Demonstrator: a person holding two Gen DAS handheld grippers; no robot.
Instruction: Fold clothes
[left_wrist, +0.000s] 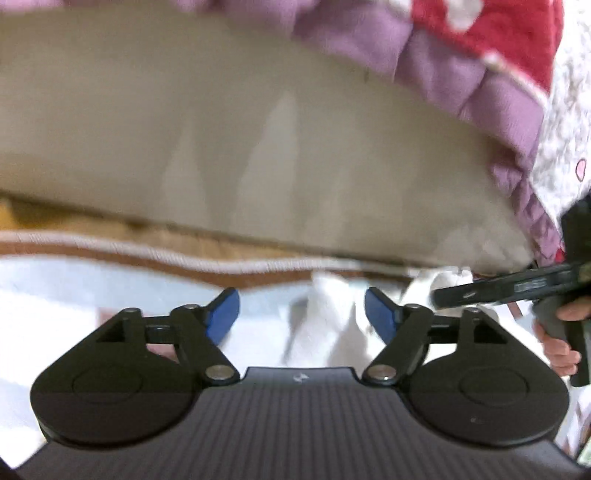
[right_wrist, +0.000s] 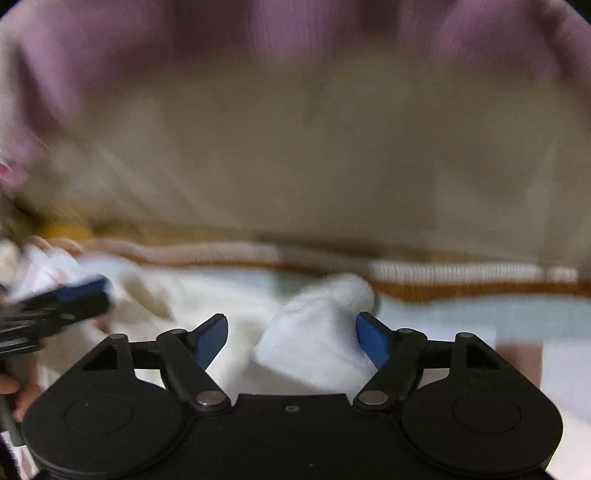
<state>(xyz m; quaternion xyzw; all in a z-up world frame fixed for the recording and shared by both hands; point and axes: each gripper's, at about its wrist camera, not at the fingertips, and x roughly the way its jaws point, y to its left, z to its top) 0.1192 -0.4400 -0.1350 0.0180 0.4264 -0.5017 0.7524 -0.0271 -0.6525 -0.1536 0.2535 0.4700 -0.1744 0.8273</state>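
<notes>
A white garment (left_wrist: 332, 321) lies crumpled on a pale bed surface. In the left wrist view my left gripper (left_wrist: 301, 299) stands open over it, and a raised fold of the cloth sits between the blue pads (left_wrist: 225, 314) with gaps on both sides. In the right wrist view my right gripper (right_wrist: 291, 317) is open too. A rounded bump of the white garment (right_wrist: 321, 325) rises between its fingers, close to the right pad (right_wrist: 371, 339). Each gripper shows at the edge of the other's view: the right gripper (left_wrist: 491, 290) and the left gripper (right_wrist: 66, 299).
A large beige cushion (left_wrist: 258, 129) lies just beyond the garment, behind a brown strip with pale piping (left_wrist: 147, 254). A purple quilted blanket (left_wrist: 461, 81), red fabric (left_wrist: 498, 33) and a floral cloth (left_wrist: 565, 129) lie at the back right. A person's hand (left_wrist: 557, 347) holds the right gripper's handle.
</notes>
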